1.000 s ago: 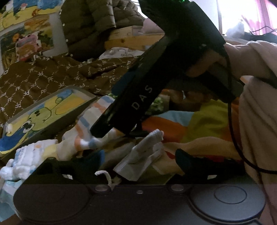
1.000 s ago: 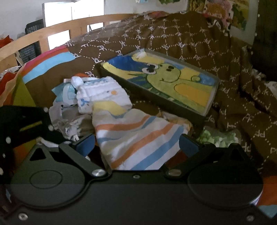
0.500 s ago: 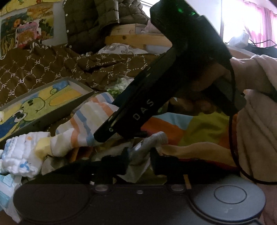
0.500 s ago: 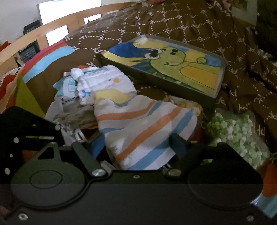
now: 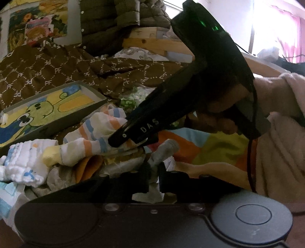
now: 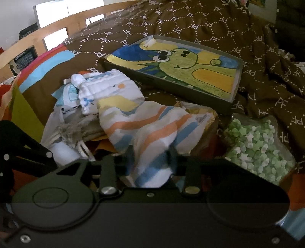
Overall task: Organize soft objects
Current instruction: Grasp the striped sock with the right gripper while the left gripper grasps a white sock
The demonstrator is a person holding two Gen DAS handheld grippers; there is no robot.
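A pile of soft things lies on the bed in front of a shallow grey tray [image 6: 236,85] with a green cartoon drawing inside. My right gripper [image 6: 150,159] is shut on a striped orange, blue and white cloth [image 6: 152,126]; it also shows in the left wrist view [image 5: 99,131], under the right gripper's black body [image 5: 171,106]. My left gripper [image 5: 154,176] is shut on a grey sock [image 5: 164,150]. A white quilted cloth [image 6: 106,85] lies at the pile's far left; in the left wrist view it [image 5: 24,164] lies low at the left.
A clear bag of green and white paper stars [image 6: 255,146] lies right of the pile. A brown patterned blanket [image 6: 190,22] covers the bed. A wooden bed rail [image 6: 57,28] runs along the far left. A dark puffy jacket [image 5: 114,17] hangs behind.
Both grippers have gone from open to shut: the left one on the grey sock, the right one on the striped cloth. Both have moved forward into the pile.
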